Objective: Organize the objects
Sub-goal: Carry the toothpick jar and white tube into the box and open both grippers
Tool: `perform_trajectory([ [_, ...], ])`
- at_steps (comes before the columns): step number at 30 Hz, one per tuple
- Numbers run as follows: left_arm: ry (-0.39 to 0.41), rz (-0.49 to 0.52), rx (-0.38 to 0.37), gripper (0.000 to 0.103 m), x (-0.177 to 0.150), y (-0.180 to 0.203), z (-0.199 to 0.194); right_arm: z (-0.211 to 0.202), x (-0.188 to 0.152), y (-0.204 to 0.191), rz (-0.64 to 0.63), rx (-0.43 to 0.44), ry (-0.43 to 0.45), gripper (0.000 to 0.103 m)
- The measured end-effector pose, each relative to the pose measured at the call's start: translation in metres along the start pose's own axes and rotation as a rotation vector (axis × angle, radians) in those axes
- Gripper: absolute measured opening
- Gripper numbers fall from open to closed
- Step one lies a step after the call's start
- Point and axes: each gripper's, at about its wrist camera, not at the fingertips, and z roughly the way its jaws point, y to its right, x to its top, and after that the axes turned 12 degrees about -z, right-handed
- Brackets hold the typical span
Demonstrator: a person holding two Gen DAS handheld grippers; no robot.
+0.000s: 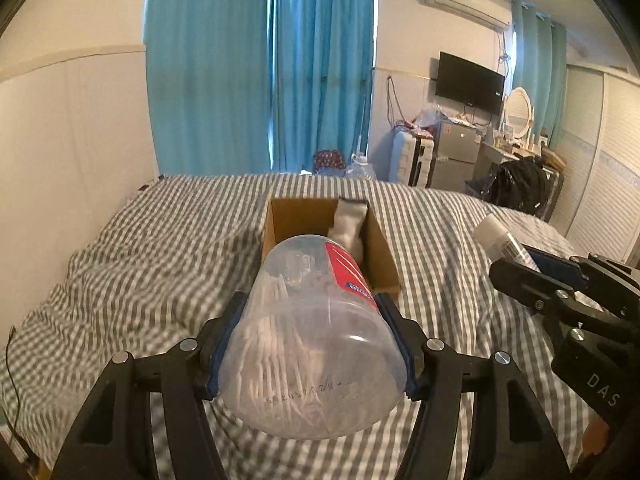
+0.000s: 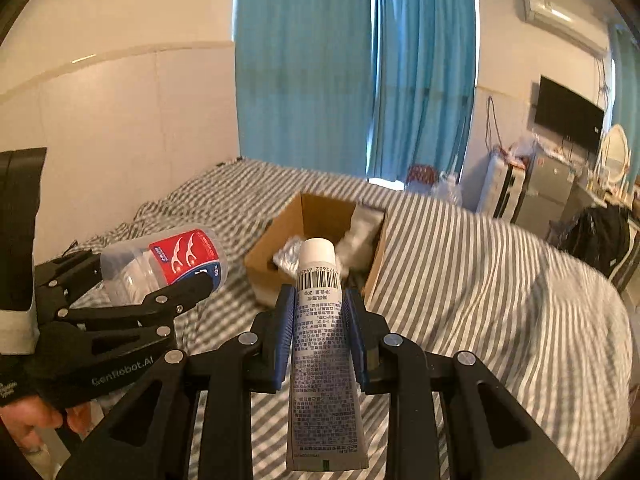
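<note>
Left gripper (image 1: 312, 344) is clamped across the clear floss-pick jar (image 1: 316, 336), held above the near part of the striped bed (image 1: 120, 260) and pointed at the open cardboard box (image 1: 384, 252) standing near the bed's middle. That jar looks light but smooth, rigid and rounded, so it could roll between the pads; gripping across its middle, as now, seems soundest. Right gripper (image 2: 318, 340), just beside it over the near edge, pinches the white tube (image 2: 320, 340) at mid-length, cap toward the box. Being soft, the tube would likely squash under pressure, so the stiffer shoulder by the cap seems the safer hold. Something white already lies in the box's far right corner.
</note>
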Motion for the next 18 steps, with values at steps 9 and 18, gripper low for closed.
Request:
perform_trajectory([
  [9, -0.009, 0.003, -0.005, 0.065, 0.063, 0.001, 0.062, 0.048, 0.067, 0.030, -0.027, -0.004, 0.042, 0.025],
  [18, -0.037, 0.024, 0.016, 0.065, 0.089, 0.005, 0.152, 0.148, 0.089, 0.059, -0.008, 0.001, 0.005, 0.025],
])
